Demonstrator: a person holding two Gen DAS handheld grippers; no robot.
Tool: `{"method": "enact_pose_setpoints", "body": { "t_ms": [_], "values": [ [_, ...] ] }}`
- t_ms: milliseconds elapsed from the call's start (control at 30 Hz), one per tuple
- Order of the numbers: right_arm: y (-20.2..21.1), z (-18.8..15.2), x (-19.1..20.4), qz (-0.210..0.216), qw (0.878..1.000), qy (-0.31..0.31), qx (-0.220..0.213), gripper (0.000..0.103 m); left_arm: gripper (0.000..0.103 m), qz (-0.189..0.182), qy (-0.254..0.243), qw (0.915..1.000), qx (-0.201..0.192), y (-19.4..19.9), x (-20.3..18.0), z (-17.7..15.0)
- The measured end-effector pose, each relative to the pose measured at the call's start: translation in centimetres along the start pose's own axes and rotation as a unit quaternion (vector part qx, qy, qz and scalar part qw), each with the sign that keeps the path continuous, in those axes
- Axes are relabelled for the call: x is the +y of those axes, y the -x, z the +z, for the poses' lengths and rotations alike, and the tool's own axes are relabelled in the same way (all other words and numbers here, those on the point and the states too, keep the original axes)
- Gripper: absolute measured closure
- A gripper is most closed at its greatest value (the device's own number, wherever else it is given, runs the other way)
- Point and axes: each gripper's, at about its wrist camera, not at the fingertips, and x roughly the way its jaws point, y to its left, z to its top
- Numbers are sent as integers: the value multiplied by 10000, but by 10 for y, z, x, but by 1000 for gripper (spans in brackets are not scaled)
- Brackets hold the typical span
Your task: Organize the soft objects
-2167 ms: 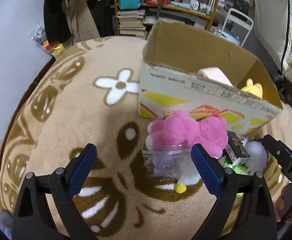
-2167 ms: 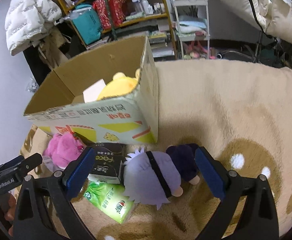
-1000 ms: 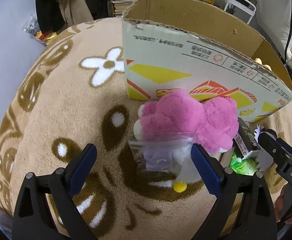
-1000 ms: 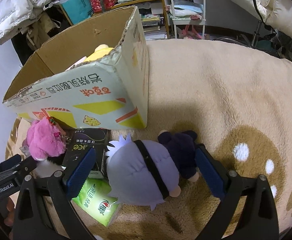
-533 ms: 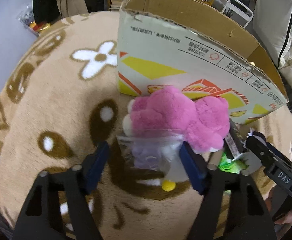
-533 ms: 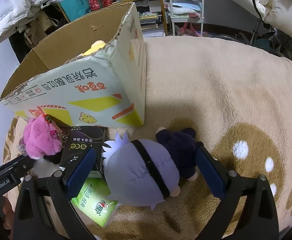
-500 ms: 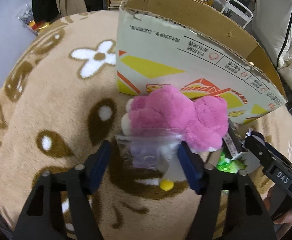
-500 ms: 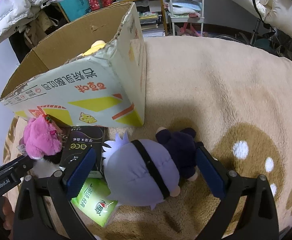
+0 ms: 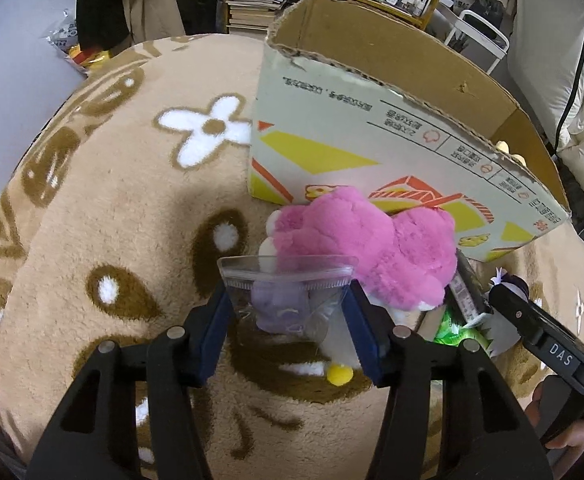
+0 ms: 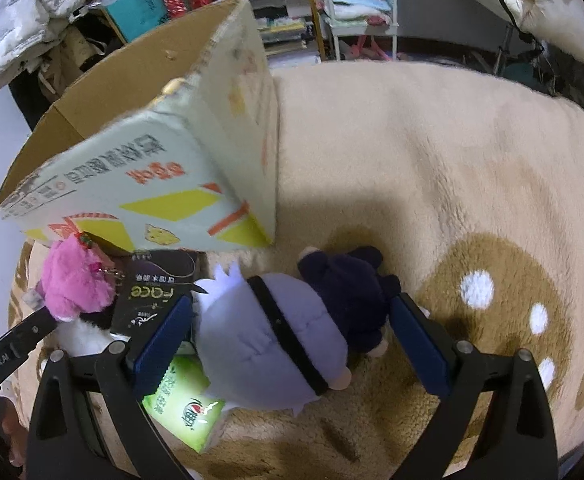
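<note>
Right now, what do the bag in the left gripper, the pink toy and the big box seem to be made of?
The bag looks like thin clear glossy plastic: the lilac contents show through, and a zip strip runs along its top. The pink toy looks like fluffy plush with a matte, tufted pile. The box looks like corrugated cardboard, brown inside and printed pale outside, with ragged torn edges.

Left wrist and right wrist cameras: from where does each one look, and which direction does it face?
Left wrist: low over the rug, facing the cardboard box; its left gripper pinches a clear bag before the pink plush.
Right wrist: low, facing the box corner; its right gripper straddles a lavender-headed doll.
Shared: box, pink plush, green packet; each sees the other gripper.
</note>
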Motion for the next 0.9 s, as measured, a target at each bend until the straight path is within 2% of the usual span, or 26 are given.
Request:
{"method": "enact_pose_setpoints", "body": {
  "t_ms": [133, 233, 433, 567, 900],
  "values": [
    [-5, 0, -4, 20, 9999, -81, 109, 1, 49, 91, -45, 9999, -75, 4, -2, -1],
    [-17, -1, -5, 15, 9991, -44, 415, 7, 49, 92, -99, 9998, -171, 8, -3, -1],
    [-14, 0, -2, -6, 9994, 59, 334, 15, 49, 200, -51, 9993, -304, 15, -2, -3],
    [-3, -1, -5, 108, 9998, 8, 170, 18, 49, 284, -15, 9987, -423, 23, 1, -6],
    [37, -10, 9, 264, 9985, 152, -450, 18, 49, 373, -165, 9962, -769, 45, -5, -15]
  ]
}}
